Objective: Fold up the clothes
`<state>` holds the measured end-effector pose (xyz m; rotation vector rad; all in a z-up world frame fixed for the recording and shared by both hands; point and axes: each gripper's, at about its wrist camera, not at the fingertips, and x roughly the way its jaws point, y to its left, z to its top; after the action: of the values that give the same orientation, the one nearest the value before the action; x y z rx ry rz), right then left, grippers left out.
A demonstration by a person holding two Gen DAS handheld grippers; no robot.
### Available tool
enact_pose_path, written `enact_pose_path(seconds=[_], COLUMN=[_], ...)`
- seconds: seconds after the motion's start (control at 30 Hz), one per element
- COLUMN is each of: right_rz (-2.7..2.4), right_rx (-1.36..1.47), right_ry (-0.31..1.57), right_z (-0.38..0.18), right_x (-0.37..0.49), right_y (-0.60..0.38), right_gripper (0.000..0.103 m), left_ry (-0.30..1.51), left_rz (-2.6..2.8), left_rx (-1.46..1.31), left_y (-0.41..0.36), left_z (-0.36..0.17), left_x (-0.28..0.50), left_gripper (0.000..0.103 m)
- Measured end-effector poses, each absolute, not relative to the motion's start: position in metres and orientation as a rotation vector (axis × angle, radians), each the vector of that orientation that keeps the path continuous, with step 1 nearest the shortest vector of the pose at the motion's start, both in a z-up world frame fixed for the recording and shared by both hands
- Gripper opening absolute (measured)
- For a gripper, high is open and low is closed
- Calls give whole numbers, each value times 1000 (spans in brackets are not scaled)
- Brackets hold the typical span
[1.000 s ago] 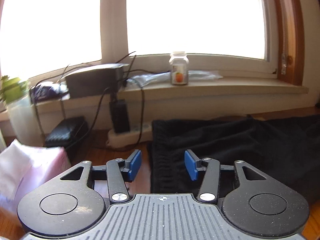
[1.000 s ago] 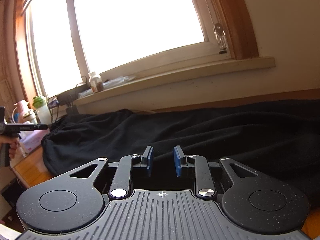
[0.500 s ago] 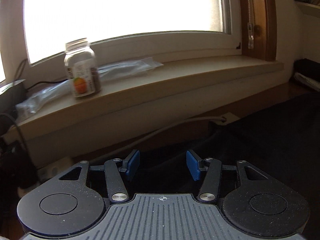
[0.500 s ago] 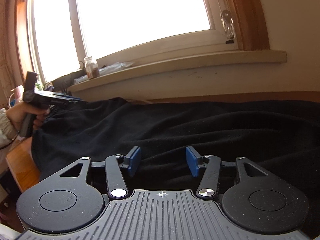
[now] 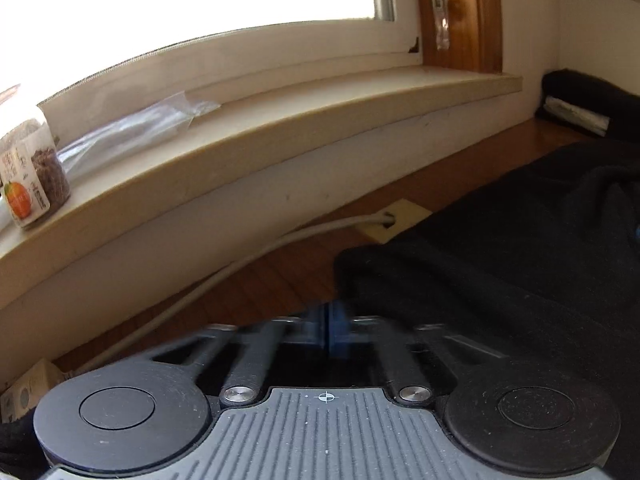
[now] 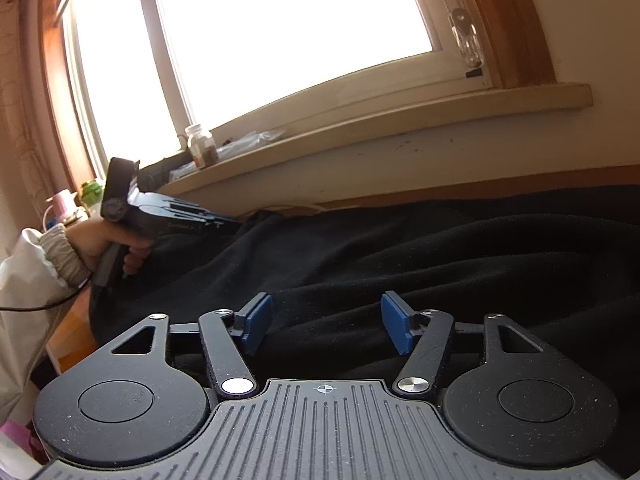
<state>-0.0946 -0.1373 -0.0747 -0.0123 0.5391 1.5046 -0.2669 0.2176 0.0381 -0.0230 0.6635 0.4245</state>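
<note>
Lying rumpled across the wooden desk (image 5: 280,276) below the window sill (image 5: 320,120), the black garment (image 6: 440,248) is the landmark for everything else. In the left wrist view its near corner (image 5: 400,276) bunches up just beyond the left gripper (image 5: 328,330), whose blue pads (image 5: 340,332) are blurred and pressed together. Its jaws have just been closing; whether any fabric is caught between them cannot be told, since the pads sit at the cloth's edge with bare wood to one side. A pale cable (image 5: 240,260) runs over the desk beside the garment into a small beige wall plate (image 5: 394,220), which touches the cloth's far edge. Above the garment, on the sill, stand a jar (image 5: 34,176) with an orange on its label and a clear plastic bag (image 5: 132,132) beside it.

In the right wrist view the right gripper (image 6: 326,326) hovers low over the garment's middle folds with its blue pads (image 6: 394,330) standing well apart. Its jaws have just been opening, and dark fabric shows in the gap between them, though the pads do not press on it. At the garment's far left end a hand (image 6: 104,244) in a light cuffed sleeve (image 6: 48,264) holds the other tool's handle, its nose resting at the cloth's edge.
</note>
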Motion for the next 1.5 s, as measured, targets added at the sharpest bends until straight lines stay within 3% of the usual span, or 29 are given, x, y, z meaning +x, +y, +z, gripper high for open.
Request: enact_pose_path(seconds=[0.13, 0.27, 0.5, 0.53, 0.6, 0.7, 0.77, 1.03, 1.27, 1.5], right_rz=[1512, 1510, 1479, 1468, 1432, 1363, 1304, 1078, 972, 856], right_rx=[-15, -6, 43, 57, 68, 54, 18, 77, 66, 40], right_ry=[532, 538, 535, 534, 515, 460, 418, 501, 488, 458], right_z=[-74, -74, -75, -75, -74, -72, -72, -88, -95, -93], right_x=[-96, -95, -92, -91, -90, -89, -86, -27, 3, 12], right_y=[-137, -138, -144, -146, -153, -169, -183, -256, -290, -303], right_gripper=[62, 62, 62, 62, 64, 73, 77, 81, 81, 80], left_ry=[557, 607, 597, 590, 576, 557, 544, 551, 612, 665], left_rz=[577, 629, 624, 605, 549, 447, 386, 216, 186, 156], left_rx=[41, 104, 34, 31, 26, 30, 30, 19, -11, -63], left_y=[209, 208, 200, 193, 179, 151, 135, 96, 105, 109], left_z=[67, 65, 60, 61, 62, 62, 58, 27, 12, 7], left_x=[-272, -268, -278, -274, -260, -231, -207, -137, -130, -139], left_gripper=[2, 2, 26, 40, 58, 61, 70, 76, 84, 85])
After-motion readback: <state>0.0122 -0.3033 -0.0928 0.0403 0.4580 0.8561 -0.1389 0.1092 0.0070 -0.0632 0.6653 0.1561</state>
